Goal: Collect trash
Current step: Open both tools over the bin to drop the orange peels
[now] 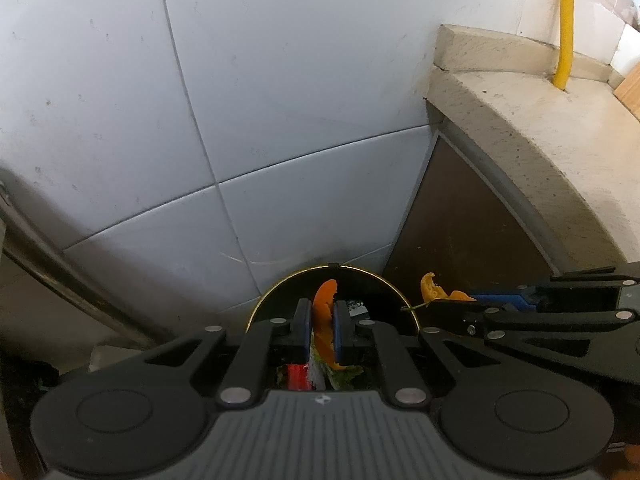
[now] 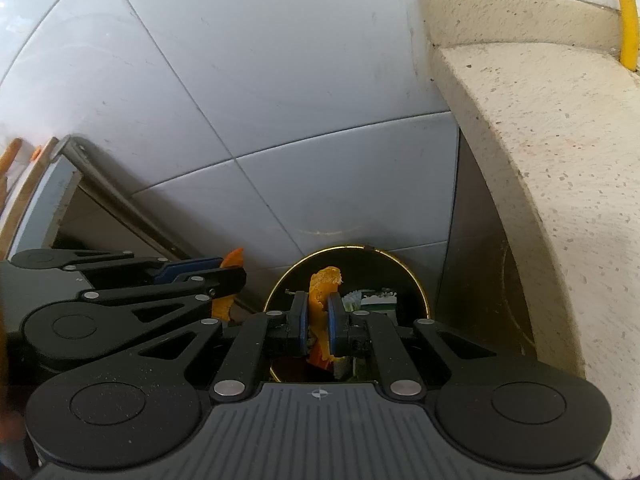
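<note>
A round black trash bin with a gold rim point(image 1: 280, 284) point(image 2: 416, 280) stands on the floor against the tiled wall, with wrappers and scraps inside. My left gripper point(image 1: 322, 312) is shut on a strip of orange peel point(image 1: 325, 300) and hangs over the bin's mouth. In the right wrist view that gripper point(image 2: 232, 276) comes in from the left with its peel point(image 2: 222, 306) hanging below. My right gripper point(image 2: 320, 308) is shut on another piece of orange peel point(image 2: 325, 280) above the bin. The left wrist view shows the right gripper point(image 1: 448, 302) at the bin's right edge, gripping its peel point(image 1: 430, 286).
A speckled stone counter point(image 1: 560, 128) point(image 2: 540, 120) juts out at the right, with a brown cabinet panel point(image 1: 460, 220) beneath. A yellow pipe point(image 1: 566, 20) runs up the wall behind it. A metal-edged cabinet point(image 2: 80, 192) stands at the left. White wall tiles point(image 1: 240, 100) back the bin.
</note>
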Motion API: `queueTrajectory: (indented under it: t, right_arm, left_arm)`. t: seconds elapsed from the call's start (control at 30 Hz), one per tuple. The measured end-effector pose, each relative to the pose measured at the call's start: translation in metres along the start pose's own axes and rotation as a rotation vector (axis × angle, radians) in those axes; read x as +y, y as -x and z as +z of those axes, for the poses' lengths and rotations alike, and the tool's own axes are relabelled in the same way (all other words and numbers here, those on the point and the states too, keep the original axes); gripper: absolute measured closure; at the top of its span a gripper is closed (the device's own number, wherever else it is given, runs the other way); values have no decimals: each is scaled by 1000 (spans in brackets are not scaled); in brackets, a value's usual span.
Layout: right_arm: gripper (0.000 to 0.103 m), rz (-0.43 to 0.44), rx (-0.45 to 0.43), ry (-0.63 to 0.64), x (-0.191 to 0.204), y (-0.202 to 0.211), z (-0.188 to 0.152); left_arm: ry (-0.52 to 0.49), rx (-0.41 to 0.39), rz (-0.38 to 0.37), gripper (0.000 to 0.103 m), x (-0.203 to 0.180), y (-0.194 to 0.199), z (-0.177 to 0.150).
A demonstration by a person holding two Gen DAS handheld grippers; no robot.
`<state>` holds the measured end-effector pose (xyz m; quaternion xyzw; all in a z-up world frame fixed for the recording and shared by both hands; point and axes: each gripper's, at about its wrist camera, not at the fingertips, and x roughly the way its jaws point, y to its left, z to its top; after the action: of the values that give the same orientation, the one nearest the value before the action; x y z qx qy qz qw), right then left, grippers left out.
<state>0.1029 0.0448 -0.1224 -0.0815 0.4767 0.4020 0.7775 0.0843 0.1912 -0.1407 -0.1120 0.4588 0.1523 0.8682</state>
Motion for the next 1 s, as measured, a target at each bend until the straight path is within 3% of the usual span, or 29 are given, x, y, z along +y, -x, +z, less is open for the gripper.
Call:
queueTrajectory:
  t: [0.17, 0.5, 0.77, 1.0]
  right_arm:
    - [87, -3, 7, -11, -2, -5, 2]
    - [72, 1, 6, -28, -4, -11, 5]
    - [70, -3, 4, -40, -8, -10, 4]
    - [63, -20, -20, -45, -10, 4, 0]
  left_arm:
    - [2, 5, 8, 95, -1, -2, 1]
    - [10, 27, 27, 88, 1, -9, 2]
    - [3, 19, 50, 74, 1, -8, 3]
    - [13, -10, 50, 71, 4, 1, 3]
